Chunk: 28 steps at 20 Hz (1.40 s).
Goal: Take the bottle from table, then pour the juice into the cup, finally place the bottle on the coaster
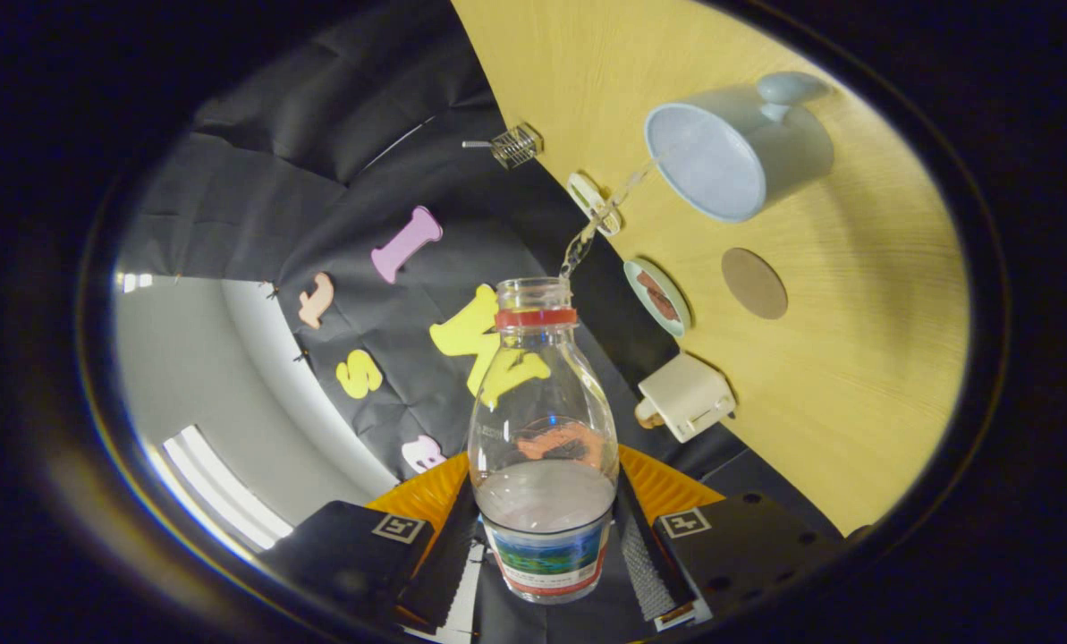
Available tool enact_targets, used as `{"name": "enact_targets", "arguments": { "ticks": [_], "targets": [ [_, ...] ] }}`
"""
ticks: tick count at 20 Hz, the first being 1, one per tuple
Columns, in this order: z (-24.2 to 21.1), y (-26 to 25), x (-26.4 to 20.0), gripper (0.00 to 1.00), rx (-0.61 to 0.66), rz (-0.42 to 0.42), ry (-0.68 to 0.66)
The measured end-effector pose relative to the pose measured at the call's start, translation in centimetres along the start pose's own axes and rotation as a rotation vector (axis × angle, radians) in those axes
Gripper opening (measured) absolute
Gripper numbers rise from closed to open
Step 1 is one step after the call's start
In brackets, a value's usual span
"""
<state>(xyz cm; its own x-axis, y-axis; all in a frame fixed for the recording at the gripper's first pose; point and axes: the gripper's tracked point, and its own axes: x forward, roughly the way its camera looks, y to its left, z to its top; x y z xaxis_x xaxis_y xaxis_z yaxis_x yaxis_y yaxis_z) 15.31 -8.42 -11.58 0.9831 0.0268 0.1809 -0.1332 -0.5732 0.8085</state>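
My gripper [546, 555] is shut on a clear plastic bottle [542, 420] with a red neck ring and a coloured label; both fingers [448, 559] press on its lower body. I hold the bottle tipped sideways, its open mouth toward the wooden table [855, 376]. A thin clear stream [600, 219] runs from the mouth to the rim of a pale blue cup [730, 156] with a handle. A round brown coaster [754, 283] lies on the table beside the cup, beyond the bottle mouth. Some liquid remains in the bottle's lower part.
A small plate with a brown item [658, 297] sits at the table edge near the coaster. A white boxy object [685, 396] stands closer to my fingers. A white round lid [591, 201] and a small wire basket [515, 146] lie along the same edge.
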Motion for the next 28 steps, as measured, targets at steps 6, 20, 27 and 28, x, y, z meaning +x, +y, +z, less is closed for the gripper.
{"name": "enact_targets", "arguments": {
  "ticks": [6, 20, 27, 28],
  "targets": [
    [0.3, 1.8, 0.2, 0.80, 0.077, 0.033, -0.012],
    [1.1, 1.3, 1.2, 0.80, 0.221, 0.023, -0.045],
    [2.6, 0.0, 0.9, 0.80, 0.223, 0.002, -0.072],
    [2.4, 0.2, 0.9, 0.80, 0.220, 0.003, -0.069]
  ]
}}
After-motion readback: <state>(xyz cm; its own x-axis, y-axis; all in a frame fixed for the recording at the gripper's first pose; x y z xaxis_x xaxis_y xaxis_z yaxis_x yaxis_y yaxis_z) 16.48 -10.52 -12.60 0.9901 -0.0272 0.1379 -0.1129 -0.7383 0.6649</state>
